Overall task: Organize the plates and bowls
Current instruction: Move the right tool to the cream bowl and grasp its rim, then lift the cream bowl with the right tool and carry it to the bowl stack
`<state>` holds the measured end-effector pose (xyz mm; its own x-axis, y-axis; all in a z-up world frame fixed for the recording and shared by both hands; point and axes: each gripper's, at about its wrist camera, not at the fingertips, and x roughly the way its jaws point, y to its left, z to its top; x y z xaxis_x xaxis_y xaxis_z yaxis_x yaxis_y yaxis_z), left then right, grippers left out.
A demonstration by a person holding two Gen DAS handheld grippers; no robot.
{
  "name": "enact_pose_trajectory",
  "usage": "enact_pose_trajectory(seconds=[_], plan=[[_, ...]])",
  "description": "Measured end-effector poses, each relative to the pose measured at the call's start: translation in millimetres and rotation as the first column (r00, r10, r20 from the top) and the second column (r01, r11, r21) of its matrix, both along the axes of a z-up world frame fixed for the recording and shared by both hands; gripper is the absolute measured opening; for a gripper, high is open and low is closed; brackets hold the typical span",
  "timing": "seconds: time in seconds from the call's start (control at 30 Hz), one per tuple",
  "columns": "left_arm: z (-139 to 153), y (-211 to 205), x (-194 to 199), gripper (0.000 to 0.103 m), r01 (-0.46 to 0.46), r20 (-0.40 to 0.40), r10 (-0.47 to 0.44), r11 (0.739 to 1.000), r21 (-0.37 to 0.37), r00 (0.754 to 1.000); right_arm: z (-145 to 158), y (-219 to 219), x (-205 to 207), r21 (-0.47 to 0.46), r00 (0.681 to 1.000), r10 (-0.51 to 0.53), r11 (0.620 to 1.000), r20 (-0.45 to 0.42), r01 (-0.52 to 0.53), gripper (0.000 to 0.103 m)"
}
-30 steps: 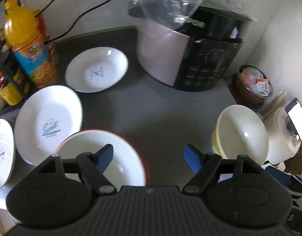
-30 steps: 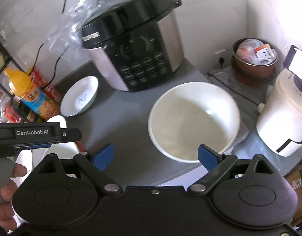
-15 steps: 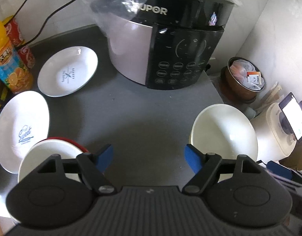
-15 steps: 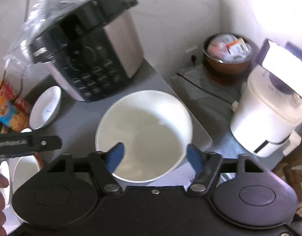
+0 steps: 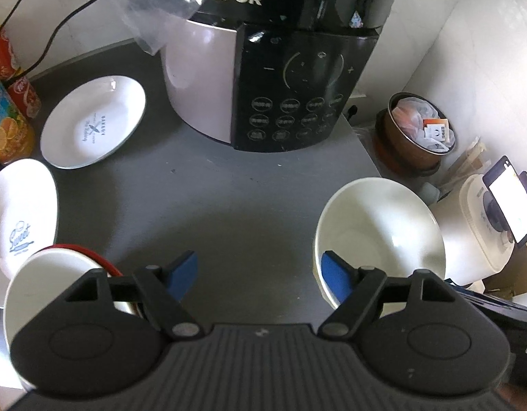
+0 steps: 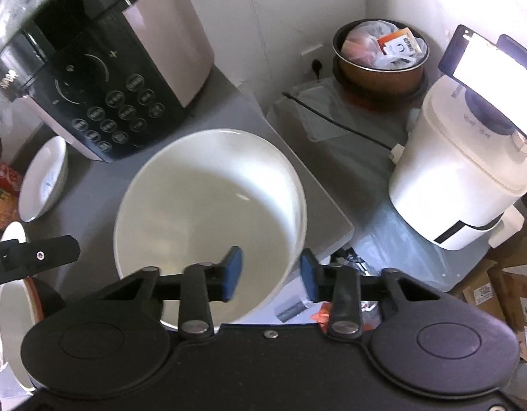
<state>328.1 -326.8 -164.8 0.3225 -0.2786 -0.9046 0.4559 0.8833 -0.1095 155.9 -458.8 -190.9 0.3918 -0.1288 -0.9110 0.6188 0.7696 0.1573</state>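
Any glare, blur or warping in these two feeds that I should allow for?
Left wrist: sharp, fisheye bends the cooker; bright spot inside the white bowl. Right wrist: cooker panel motion-smeared, phone screen blown out white, bowl rim sharp between the right tool's closing jaws.

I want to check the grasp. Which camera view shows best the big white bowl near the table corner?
The right wrist view: the white bowl fills its centre, its rim between the closing right gripper. The left wrist view shows the bowl at the right, partly behind a finger.
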Motion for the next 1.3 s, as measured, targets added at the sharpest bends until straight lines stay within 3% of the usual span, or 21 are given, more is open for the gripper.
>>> enact_pose_trajectory(seconds=[0.07, 0.2, 0.37, 0.5, 0.6, 0.7, 0.77, 0.93, 1.3], plan=[[-3.6, -1.8, 0.4, 0.075, 0.010, -0.011, -0.010, 1.000, -0.009, 1.000, -4.2, -3.0, 0.3, 0.022, 1.000, 0.005, 1.000, -0.004, -0.005, 0.015], [-14.2, -6.9, 3.5, 0.073, 0.015, -0.038, -0.015, 1.000, -0.016, 0.999, -8.2, -6.5, 0.8, 0.063, 1.000, 0.008, 0.998, 0.004, -0.009, 0.015], [-33.7, -7.3, 12.6, 0.059, -0.018, -0.104, 0.014, 0.999, -0.034, 0.994, -10.6, -9.7, -0.5, 0.117, 1.000, -0.019, 0.993, 0.015, 0.017, 0.015], [-45.6, -5.1, 17.5, 0.056, -0.048, -0.171, 0.037, 0.997, -0.057, 0.985, -12.1, -12.3, -2.3, 0.181, 0.999, -0.040, 0.983, 0.025, 0.035, 0.015], [-56.8, -1.7, 21.5, 0.042, -0.078, -0.228, 0.058, 0.994, -0.081, 0.972, -13.7, -12.6, -4.5, 0.226, 0.998, -0.059, 0.973, 0.037, 0.049, 0.014], [-66.3, 1.0, 24.6, 0.016, -0.101, -0.273, 0.069, 0.989, -0.106, 0.960, -12.9, -4.3, -5.7, 0.236, 0.998, -0.044, 0.971, 0.049, 0.031, 0.014], [-66.1, 1.6, 24.8, 0.007, -0.105, -0.281, 0.070, 0.988, -0.110, 0.957, -9.2, 2.5, -5.9, 0.223, 0.998, -0.026, 0.975, 0.062, 0.012, 0.015], [-49.2, 10.9, 18.0, 0.007, -0.078, -0.205, 0.053, 0.990, -0.116, 0.977, 3.8, 14.2, -7.3, 0.210, 0.995, -0.007, 0.978, 0.103, -0.014, 0.015], [0.5, 55.4, 11.8, 0.007, -0.112, -0.111, 0.096, 0.984, -0.138, 0.989, 41.3, 55.0, 1.3, 0.188, 0.981, 0.059, 0.978, 0.186, -0.094, 0.015]])
